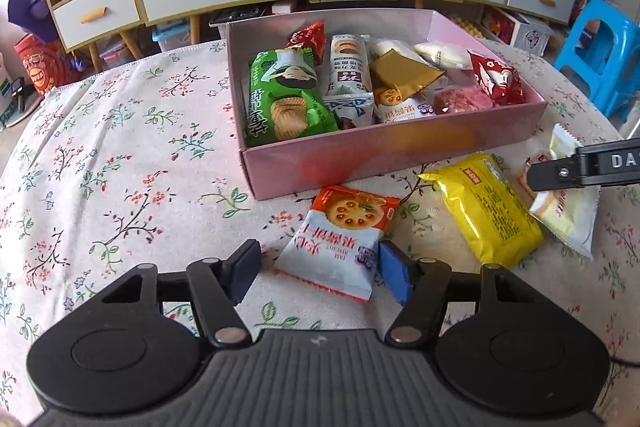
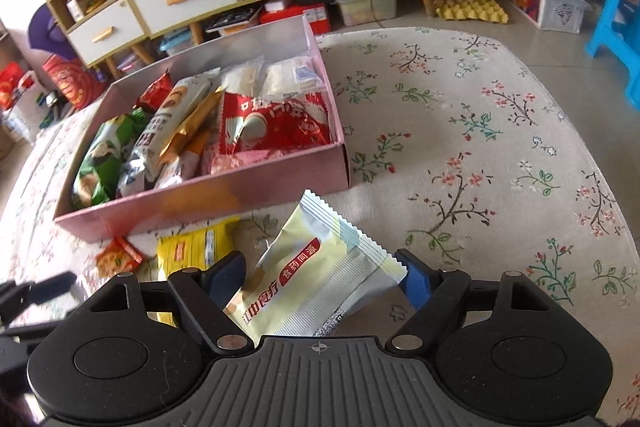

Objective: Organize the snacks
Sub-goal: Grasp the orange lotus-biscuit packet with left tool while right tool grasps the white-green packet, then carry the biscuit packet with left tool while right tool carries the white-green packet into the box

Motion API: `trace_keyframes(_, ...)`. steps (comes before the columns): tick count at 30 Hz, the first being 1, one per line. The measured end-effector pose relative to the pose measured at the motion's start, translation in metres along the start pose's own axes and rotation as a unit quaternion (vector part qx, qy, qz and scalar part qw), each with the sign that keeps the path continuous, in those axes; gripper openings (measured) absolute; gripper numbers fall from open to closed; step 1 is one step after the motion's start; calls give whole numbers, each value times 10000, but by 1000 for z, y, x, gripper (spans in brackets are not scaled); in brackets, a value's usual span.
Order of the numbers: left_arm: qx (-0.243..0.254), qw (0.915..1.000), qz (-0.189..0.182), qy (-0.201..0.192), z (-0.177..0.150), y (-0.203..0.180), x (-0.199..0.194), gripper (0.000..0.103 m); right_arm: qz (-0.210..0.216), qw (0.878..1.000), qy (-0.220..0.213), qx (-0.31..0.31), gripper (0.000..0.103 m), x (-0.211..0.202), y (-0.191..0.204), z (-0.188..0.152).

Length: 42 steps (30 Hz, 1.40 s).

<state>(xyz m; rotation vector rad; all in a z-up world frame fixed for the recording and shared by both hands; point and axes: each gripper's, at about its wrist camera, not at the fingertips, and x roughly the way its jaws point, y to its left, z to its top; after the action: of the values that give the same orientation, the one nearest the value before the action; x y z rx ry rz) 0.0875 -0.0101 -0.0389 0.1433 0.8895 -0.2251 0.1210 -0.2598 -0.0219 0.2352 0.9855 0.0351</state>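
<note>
both tongs sit spread, the left tongs straddling the biscuit packet, the right tongs the pale packet, seemingly readying both for the pink box.

Three snack packets lie on the table before the filled box.

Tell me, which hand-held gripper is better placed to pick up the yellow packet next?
Probably the left hand-held gripper: the yellow packet lies just beside it. The right hand-held gripper already straddles the cream packet.
</note>
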Motion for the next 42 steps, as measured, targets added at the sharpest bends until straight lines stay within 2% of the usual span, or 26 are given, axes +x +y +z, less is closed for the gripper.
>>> trace_keyframes(3,63,10000,-53,-39,-3,6,-2,62,78,9999,35,-132,81,-4,-7,-3)
trace_keyframes(7,43,9999,-132,-49,-4,11,-2,63,-28,9998,64,-183,80,-7,-15,-4)
trace_keyframes(12,27,9996,-264,-72,2,10,-1,67,169,9993,219,237,80,-9,-24,0)
trace_keyframes(14,91,9991,-412,-64,5,9,0,76,239,9985,297,389,80,-10,-25,1)
trace_keyframes(16,210,9984,-517,-98,7,8,2,80,260,9976,384,506,80,-12,-27,0)
trace_keyframes(21,211,9983,-544,-83,11,10,11,80,198,9941,667,833,81,-10,-33,-5)
trace_keyframes(24,193,9986,-492,-72,13,9,15,77,80,9952,678,699,81,-12,-30,-8)
trace_keyframes(33,566,9977,-360,-43,7,-1,6,53,67,9967,770,238,81,-17,-20,-17)
trace_keyframes(37,647,9970,-414,-22,2,-1,1,44,240,9965,803,19,82,-21,-13,-27)
trace_keyframes(39,687,9967,-432,2,-1,-1,-2,44,334,9956,841,-225,84,-24,-7,-34)
trace_keyframes(42,749,9962,-442,35,-6,-1,-7,44,779,9912,939,-503,84,-27,0,-40)
